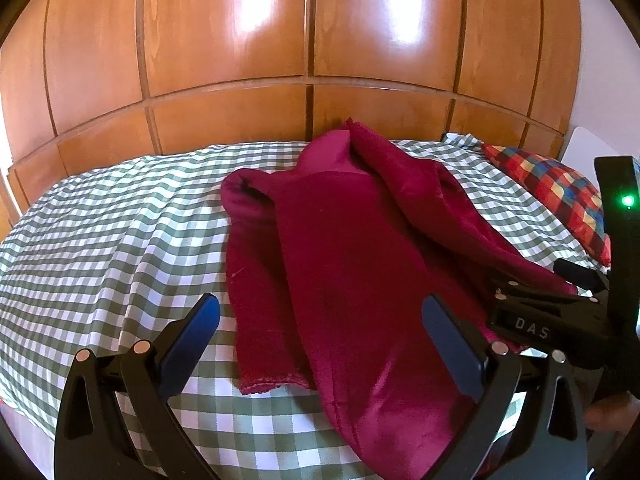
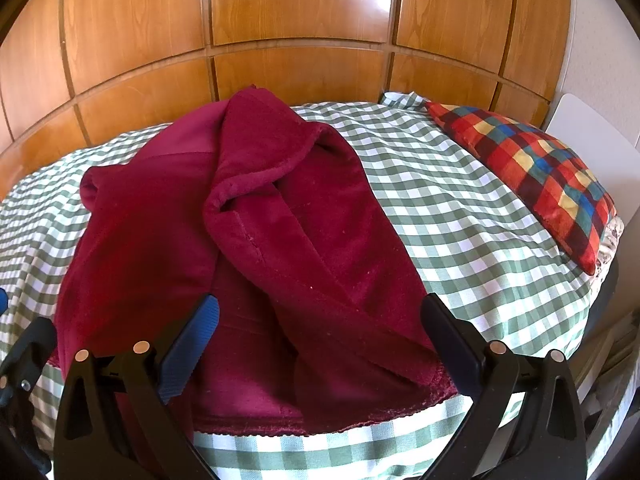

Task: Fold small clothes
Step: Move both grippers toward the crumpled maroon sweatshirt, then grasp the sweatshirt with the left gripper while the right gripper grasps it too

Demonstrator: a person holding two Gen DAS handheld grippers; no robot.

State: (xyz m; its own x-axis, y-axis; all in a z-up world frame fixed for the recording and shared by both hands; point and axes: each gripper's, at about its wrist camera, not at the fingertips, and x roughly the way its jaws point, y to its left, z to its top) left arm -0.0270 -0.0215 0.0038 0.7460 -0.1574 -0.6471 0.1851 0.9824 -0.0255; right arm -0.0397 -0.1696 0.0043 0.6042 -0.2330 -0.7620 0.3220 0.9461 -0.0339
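Item: crimson fleece garment [image 2: 256, 248], lying rumpled lengthwise on a bed [image 2: 460, 216] with a green-and-white gingham cover. Left hand-held gripper [image 1: 320, 340]: fingers spread, nothing held, poised over the garment's near hem. Right hand-held gripper [image 2: 320, 340]: likewise spread and empty; body lettered "DAS". Accessory: multicoloured checked pillow [image 2: 528, 176], far right. Backdrop: wooden panelling [image 2: 300, 20].

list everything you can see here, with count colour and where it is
garment: 1, dark red, rumpled on the bed's middle
bedsheet: 1, green and white check, covering the bed
pillow: 1, red, blue and yellow check, right end of bed
wardrobe: 1, brown wood, behind the bed
left tool: 1, black with blue pads, open over the garment's near end
right tool: 1, black with blue pads, open over the garment's hem
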